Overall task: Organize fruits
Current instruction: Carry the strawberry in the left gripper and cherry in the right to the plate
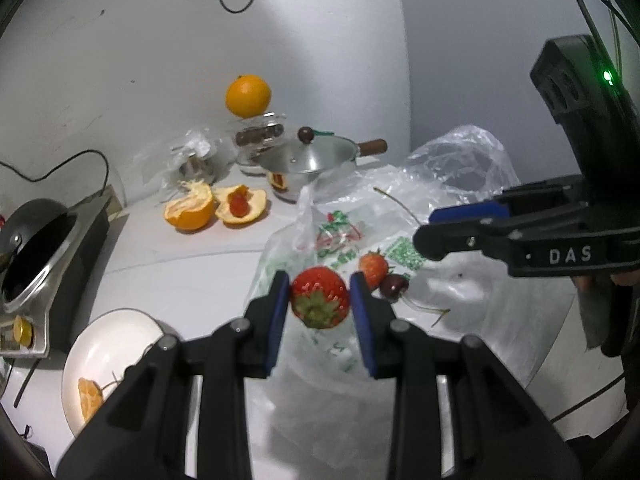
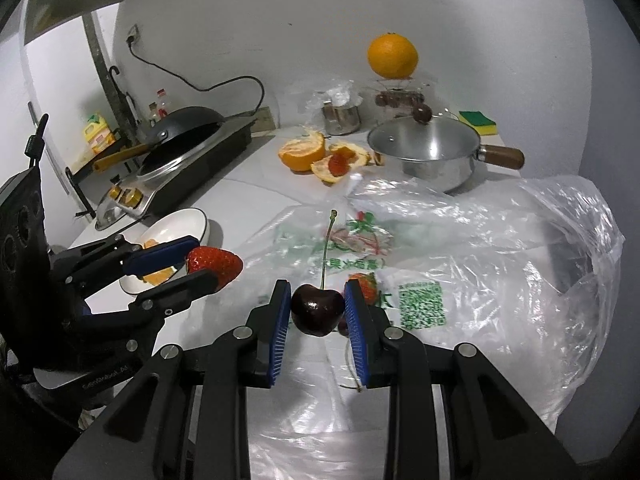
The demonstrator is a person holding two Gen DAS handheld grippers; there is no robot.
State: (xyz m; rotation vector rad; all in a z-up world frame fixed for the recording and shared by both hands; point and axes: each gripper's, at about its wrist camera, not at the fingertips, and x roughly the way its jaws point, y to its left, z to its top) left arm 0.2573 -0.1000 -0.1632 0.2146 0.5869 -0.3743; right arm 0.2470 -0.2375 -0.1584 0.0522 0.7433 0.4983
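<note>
A strawberry (image 1: 319,297) is clamped between the left gripper (image 1: 320,300) pads, a dark cherry (image 2: 317,309) between the right gripper (image 2: 318,312) pads. Bare countertop (image 1: 180,272) is seen left of the fingers; the white bowl (image 1: 104,344) is partly hidden.

Glossy cherry (image 2: 317,309), crinkled clear plastic bag (image 2: 500,248), shiny metal pot (image 2: 428,156) with wooden handle.

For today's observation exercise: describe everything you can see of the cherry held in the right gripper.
The cherry is dark red, almost black, glossy and round, with a dimple on top. A thin green stem rises from the dimple, curving slightly to its tip. The fruit looks whole and unbruised. It sits upright, pinched at its sides between the blue ribbed pads of the right gripper, above the printed plastic bag and apparently clear of it. Nothing but the pads visibly touches it.
</note>
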